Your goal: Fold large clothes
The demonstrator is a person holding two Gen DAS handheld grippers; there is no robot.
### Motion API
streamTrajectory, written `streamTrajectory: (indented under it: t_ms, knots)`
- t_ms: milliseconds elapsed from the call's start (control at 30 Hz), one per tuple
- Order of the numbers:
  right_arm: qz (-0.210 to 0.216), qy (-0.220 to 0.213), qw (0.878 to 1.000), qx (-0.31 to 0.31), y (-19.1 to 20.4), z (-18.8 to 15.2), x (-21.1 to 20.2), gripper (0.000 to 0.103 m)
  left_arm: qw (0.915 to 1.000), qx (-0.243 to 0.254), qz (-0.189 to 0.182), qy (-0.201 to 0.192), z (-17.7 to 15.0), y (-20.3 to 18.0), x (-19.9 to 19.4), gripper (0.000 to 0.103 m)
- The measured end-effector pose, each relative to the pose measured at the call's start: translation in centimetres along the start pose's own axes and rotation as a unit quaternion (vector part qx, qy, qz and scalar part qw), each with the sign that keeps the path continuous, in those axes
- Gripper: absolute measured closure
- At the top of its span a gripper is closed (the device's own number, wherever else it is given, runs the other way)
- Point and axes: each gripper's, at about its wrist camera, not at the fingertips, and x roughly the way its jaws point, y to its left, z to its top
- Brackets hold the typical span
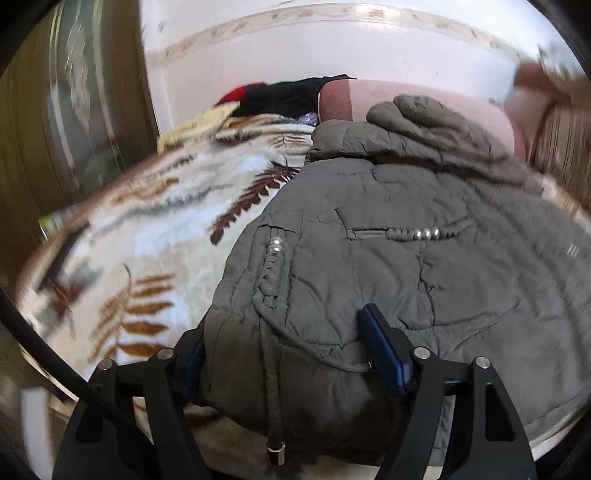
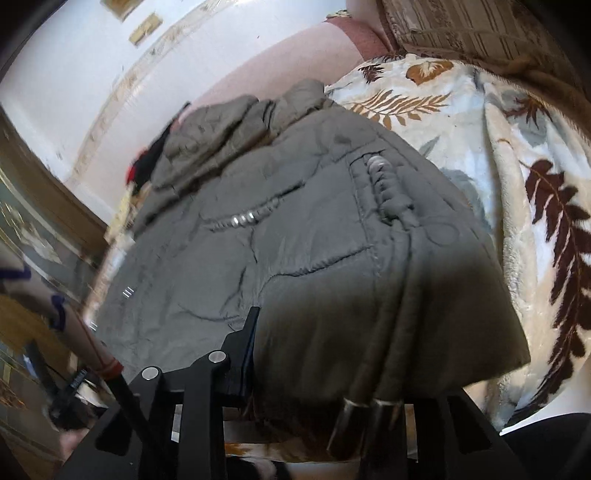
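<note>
With jacket (image 1: 369,229) hem between them, both grippers' fingers (image 1: 380,339) stand apart

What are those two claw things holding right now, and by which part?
Both hold the grey padded jacket by its near hem edge: the left gripper at one corner, the right gripper at the other, beside the drawstring ends.

A bed fills the room's middle, spread with a plush cream blanket (image 1: 155,236) printed with brown and rust fern leaves and pale blue patches. Behind it stands a white wall (image 1: 314,55) crossed by a pale patterned border strip (image 1: 258,22). A pink headboard or bolster (image 1: 424,99) runs along the wall. On the left rises a dark wooden cabinet with glass (image 1: 74,92), blurred. Soft daylight falls across everything
</note>
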Motion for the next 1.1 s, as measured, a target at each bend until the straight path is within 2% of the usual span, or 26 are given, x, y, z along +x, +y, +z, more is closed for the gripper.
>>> streamTrajectory:
  t_ms: [133, 233, 800, 1033, 1100]
  knots:
    - [-0.039, 0.000, 0.998, -0.054, 1.5, -0.5, 0.5, 0.056, 0.9984, 0.043, 0.034, -0.011, -0.1, -1.5, 0.1, 0.030]
    - [-0.053, -0.001, 0.996, -0.075, 2.1, -0.7, 0.7, 0.052, 0.9980, 0.047, 0.040, -0.011, -0.1, -1.7, 0.2, 0.030]
    - [-0.007, -0.009, 1.000, -0.018, 0.4, -0.7, 0.1, 0.057, 0.9991, 0.028, 0.029, -0.012, -0.3, -1.2, 0.2, 0.028]
    - [-0.028, 0.000, 0.999, -0.042, 1.2, -0.6, 0.5, 0.052, 0.9996, 0.014, 0.025, -0.003, -0.2, -0.7, 0.3, 0.023]
    - [-0.029, 0.001, 0.999, -0.042, 1.2, -0.6, 0.5, 0.052, 0.9995, 0.018, 0.024, -0.007, -0.2, -0.9, 0.2, 0.030]
